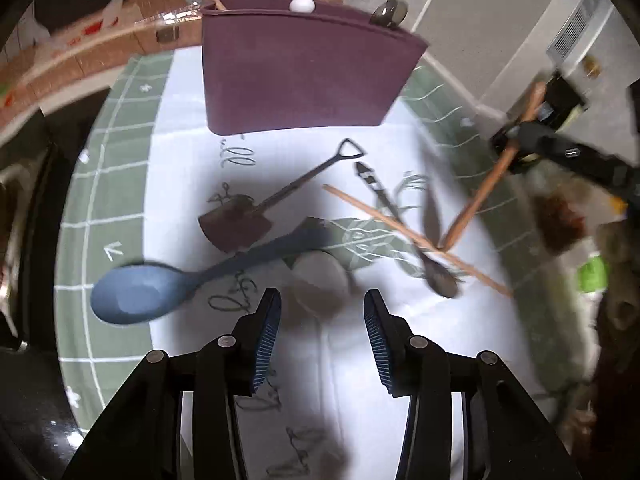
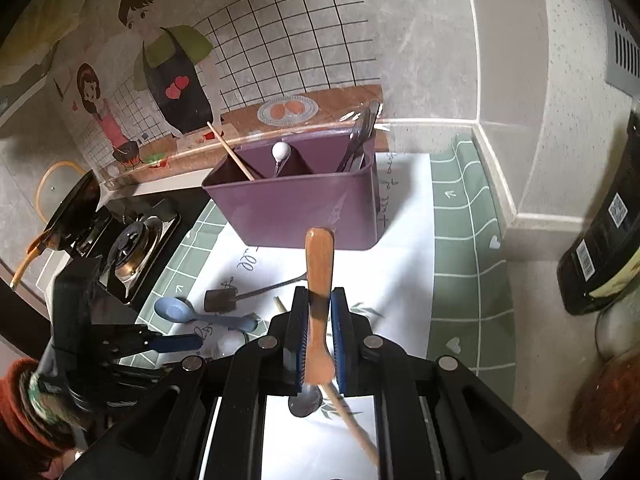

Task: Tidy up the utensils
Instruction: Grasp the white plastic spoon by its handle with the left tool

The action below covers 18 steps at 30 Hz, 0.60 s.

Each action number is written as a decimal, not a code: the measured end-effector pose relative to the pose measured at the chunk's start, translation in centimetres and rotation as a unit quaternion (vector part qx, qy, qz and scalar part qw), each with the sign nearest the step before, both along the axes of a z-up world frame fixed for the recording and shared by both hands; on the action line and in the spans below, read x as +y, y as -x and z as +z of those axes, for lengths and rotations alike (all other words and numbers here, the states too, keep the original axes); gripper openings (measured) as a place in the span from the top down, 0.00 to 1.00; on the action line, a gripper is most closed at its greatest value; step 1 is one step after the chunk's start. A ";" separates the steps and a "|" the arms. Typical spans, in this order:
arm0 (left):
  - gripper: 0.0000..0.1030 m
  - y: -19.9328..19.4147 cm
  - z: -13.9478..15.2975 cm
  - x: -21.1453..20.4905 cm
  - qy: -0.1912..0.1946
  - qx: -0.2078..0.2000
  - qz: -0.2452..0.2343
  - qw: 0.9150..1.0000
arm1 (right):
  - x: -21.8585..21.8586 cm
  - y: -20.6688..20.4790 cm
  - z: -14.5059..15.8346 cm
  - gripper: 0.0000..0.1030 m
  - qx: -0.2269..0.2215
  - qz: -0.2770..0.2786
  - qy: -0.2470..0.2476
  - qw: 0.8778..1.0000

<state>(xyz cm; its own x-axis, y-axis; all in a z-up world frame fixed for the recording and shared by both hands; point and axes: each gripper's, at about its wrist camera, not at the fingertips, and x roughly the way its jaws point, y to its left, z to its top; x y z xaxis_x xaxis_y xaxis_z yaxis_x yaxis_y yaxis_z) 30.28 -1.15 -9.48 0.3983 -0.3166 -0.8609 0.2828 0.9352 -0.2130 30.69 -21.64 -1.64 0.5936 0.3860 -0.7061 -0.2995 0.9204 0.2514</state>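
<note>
A purple utensil holder (image 1: 304, 68) (image 2: 296, 204) stands at the back of the mat; it holds a chopstick, a white-tipped utensil and metal cutlery (image 2: 360, 136). My right gripper (image 2: 320, 332) is shut on a wooden utensil (image 2: 319, 280) and holds it above the mat in front of the holder; it also shows in the left wrist view (image 1: 516, 148). My left gripper (image 1: 320, 320) is open and empty above a white spoon (image 1: 316, 284). On the mat lie a blue spoon (image 1: 140, 292), a shovel-shaped spoon (image 1: 248, 216), a chopstick (image 1: 412, 236) and a dark metal spoon (image 1: 436, 276).
A gas stove (image 2: 128, 248) sits left of the green checked mat (image 2: 464, 240). A wall corner (image 2: 500, 184) is behind and to the right. A dark packaged item (image 2: 600, 248) stands at the right.
</note>
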 end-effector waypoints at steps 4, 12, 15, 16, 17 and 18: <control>0.57 -0.4 -0.3 -1.0 -0.045 -0.013 0.011 0.999 | 0.0 1.0 0.0 0.90 -0.009 -0.003 0.010 1.000; 0.61 -0.9 -0.8 -1.2 -0.045 -0.014 0.030 0.998 | -0.1 2.6 0.2 0.90 -0.025 -0.004 0.019 0.999; 0.66 -0.6 -0.9 -1.3 -0.040 -0.017 0.038 0.998 | 0.0 2.8 0.2 0.90 -0.026 -0.005 0.023 0.999; 0.66 -0.5 -0.9 -1.2 -0.040 -0.018 0.043 0.998 | 0.0 2.9 0.2 0.90 -0.026 -0.005 0.022 0.999; 0.66 -0.3 -0.8 -1.2 -0.037 -0.018 0.045 0.998 | 0.1 3.0 0.1 0.90 -0.025 -0.005 0.022 0.999; 0.67 0.1 -0.5 -1.0 -0.029 -0.024 0.046 0.998 | 0.1 3.0 0.1 0.90 -0.025 -0.005 0.022 0.999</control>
